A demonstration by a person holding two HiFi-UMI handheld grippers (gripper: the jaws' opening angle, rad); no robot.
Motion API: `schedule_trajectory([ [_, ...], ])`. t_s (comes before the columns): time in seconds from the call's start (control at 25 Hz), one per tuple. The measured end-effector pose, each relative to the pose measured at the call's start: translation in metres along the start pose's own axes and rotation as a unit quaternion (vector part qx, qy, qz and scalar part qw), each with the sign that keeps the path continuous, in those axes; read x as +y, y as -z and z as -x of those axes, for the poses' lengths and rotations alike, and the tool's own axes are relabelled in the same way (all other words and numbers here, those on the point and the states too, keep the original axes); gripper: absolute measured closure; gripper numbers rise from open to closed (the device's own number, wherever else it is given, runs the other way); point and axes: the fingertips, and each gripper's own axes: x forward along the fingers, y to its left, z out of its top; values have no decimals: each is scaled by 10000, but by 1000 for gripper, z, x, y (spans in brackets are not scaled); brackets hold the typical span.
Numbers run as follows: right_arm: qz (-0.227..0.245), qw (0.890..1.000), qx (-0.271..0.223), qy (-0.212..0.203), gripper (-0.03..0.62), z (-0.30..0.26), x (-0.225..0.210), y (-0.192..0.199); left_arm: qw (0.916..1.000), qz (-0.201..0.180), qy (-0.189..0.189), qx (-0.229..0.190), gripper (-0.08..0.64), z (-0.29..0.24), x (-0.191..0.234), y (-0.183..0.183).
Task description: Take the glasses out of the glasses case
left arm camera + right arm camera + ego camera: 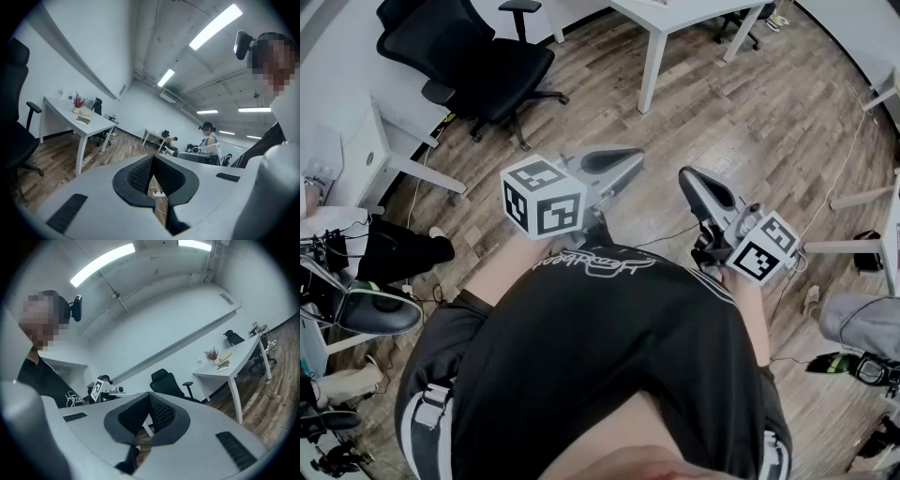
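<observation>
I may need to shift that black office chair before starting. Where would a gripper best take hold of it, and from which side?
Probably the armrest of the black office chair: a narrow bar on a thin post, clear of the seat. Come from the open-floor side, jaws across the bar. The left gripper and right gripper are shut; open one first.

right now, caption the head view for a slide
Left gripper and right gripper, fingers shut, held over wood floor; no glasses case in view.
</observation>
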Motion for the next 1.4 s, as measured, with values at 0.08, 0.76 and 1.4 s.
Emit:
schedule_trajectory([
  [0.08, -40, 10000, -62, -34, 584, 3, 4, -1, 10000, 0, -4, -13, 554, 3, -4, 1],
  [0.76, 344, 9990, -108, -274, 584, 17, 41, -18, 9996, -101, 12, -272, 554, 19, -37, -8],
  [1.4, -18, 9997, 114, -201, 584, -42, -47, -24, 9993, 154, -70, -323, 554, -18, 51, -29],
])
